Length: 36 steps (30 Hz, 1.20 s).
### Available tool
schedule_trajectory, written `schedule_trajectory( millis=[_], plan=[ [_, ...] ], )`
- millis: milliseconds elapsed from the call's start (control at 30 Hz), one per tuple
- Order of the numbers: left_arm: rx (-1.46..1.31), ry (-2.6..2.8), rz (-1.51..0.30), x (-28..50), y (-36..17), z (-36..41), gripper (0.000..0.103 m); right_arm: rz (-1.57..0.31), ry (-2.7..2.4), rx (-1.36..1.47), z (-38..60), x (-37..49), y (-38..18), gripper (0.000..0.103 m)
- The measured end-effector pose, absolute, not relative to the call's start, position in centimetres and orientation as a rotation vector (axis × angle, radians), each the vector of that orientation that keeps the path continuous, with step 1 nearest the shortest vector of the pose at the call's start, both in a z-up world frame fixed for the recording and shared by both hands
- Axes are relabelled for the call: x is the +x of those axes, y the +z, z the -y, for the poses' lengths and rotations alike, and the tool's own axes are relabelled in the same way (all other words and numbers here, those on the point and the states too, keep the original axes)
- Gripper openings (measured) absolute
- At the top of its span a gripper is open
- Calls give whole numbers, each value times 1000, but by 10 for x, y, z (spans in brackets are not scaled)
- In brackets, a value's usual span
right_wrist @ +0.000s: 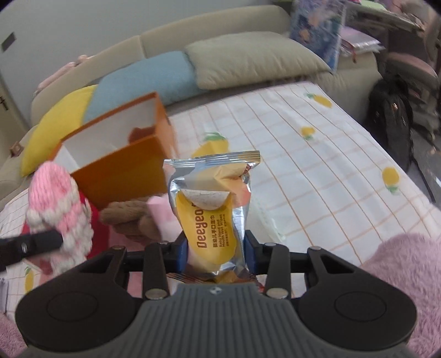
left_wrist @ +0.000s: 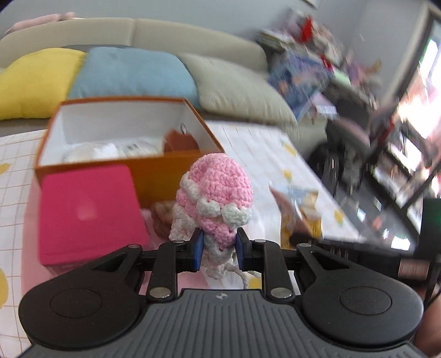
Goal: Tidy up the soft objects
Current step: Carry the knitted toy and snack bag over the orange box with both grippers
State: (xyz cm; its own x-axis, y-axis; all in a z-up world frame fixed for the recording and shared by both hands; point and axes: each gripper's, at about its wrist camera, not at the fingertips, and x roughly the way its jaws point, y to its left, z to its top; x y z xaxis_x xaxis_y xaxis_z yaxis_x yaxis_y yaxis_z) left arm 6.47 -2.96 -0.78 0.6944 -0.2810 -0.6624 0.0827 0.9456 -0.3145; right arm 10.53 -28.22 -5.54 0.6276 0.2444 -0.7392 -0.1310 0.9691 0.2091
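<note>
A pale wall (right_wrist: 69, 24) stands at the far side, with a beige sofa (right_wrist: 215, 33) against it carrying yellow (left_wrist: 33, 79), blue (left_wrist: 132, 71) and beige cushions (right_wrist: 248, 63). Near it lies a bed sheet (right_wrist: 317, 154) of white with an orange grid and yellow fruit prints. At the far right, a cluttered shelf (left_wrist: 311, 46) and a bright window (left_wrist: 424, 82) blur together, with a dark backpack (right_wrist: 391, 115) on the floor.
</note>
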Motion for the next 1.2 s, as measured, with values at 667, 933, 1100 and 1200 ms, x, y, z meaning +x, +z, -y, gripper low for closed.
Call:
schedule_trajectory(
  millis=[667, 933, 1100, 1200],
  plan=[
    [-337, 7, -698, 135, 45, -75, 26, -779, 589, 128, 138, 188, 8, 40],
    [-377, 39, -855, 190, 20, -102, 26, -853, 590, 48, 85, 244, -3, 40],
    [-361, 66, -966, 213, 1, -110, 26, -922, 605, 12, 64, 265, -22, 40],
    [-354, 86, -1008, 223, -11, -111, 26, -965, 607, 11, 56, 274, -35, 39]
  ],
)
